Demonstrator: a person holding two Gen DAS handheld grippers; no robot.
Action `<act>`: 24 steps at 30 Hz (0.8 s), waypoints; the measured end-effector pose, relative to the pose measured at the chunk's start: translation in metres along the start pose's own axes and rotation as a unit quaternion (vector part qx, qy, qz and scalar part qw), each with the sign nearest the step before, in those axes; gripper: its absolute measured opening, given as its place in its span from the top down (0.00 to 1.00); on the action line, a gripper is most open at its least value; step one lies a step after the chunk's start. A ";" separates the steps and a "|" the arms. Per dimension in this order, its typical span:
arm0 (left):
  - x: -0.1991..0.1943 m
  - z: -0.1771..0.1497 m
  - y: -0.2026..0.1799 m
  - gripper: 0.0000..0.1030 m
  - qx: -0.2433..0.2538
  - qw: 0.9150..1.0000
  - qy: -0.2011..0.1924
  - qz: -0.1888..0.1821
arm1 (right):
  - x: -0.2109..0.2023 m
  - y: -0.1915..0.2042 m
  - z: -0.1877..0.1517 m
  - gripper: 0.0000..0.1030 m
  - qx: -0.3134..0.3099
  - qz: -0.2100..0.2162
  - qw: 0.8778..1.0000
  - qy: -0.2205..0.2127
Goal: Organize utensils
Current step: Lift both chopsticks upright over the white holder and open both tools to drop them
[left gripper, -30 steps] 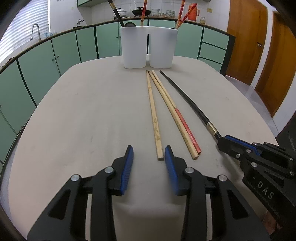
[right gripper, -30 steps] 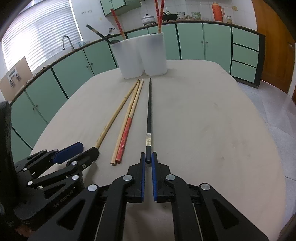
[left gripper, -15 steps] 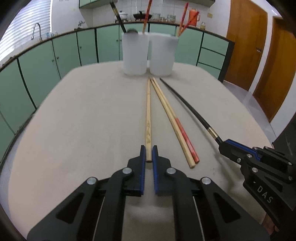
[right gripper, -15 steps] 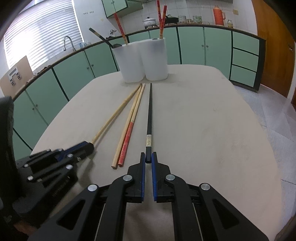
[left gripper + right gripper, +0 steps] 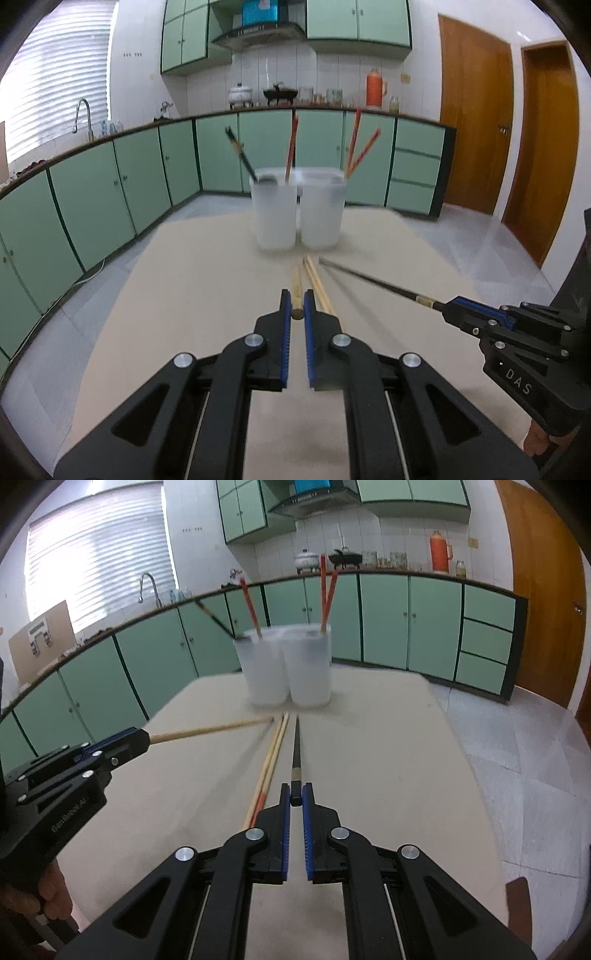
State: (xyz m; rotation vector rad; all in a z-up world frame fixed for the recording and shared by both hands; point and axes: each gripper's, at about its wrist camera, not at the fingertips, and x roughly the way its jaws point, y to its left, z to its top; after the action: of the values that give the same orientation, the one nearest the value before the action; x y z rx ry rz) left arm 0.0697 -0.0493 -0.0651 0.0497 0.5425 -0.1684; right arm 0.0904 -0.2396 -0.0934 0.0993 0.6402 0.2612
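Observation:
My left gripper [image 5: 296,306] is shut on the near end of a plain wooden chopstick [image 5: 296,287], lifted off the table and pointing at two white holders [image 5: 275,210]. It also shows in the right wrist view [image 5: 144,736], chopstick [image 5: 210,728] sticking out. My right gripper [image 5: 296,793] is shut on a black chopstick [image 5: 296,751], also raised; it shows in the left wrist view [image 5: 448,306] with the black chopstick [image 5: 373,282]. A pair of red-tipped wooden chopsticks [image 5: 271,757] lies on the table between them.
The two white holders [image 5: 291,668] stand at the table's far end with red chopsticks [image 5: 327,590] and a dark utensil [image 5: 240,155] in them. The beige table [image 5: 177,295] ends at the right over tiled floor. Green cabinets ring the room.
The left gripper closed on the plain wooden chopstick a second ago. Both grippers have since lifted their chopsticks and tilted up, so the holders and kitchen now fill the views.

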 end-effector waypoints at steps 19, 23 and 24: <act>-0.008 0.077 0.014 0.94 -0.037 0.996 -0.066 -0.040 | -0.014 -0.010 0.106 0.94 0.001 0.050 0.997 -0.050; -0.008 0.091 0.018 0.94 -0.038 0.995 -0.074 -0.049 | -0.014 -0.010 0.124 0.94 -0.012 0.057 0.997 -0.050; -0.008 0.094 0.020 0.94 -0.040 0.995 -0.074 -0.052 | -0.013 -0.010 0.130 0.94 -0.017 0.060 0.997 -0.048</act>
State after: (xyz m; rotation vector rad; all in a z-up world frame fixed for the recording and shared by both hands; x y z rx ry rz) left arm 0.1147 -0.0376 0.0197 -0.0685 0.4039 -0.2497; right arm 0.1606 -0.2542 0.0166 0.1173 0.5340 0.3800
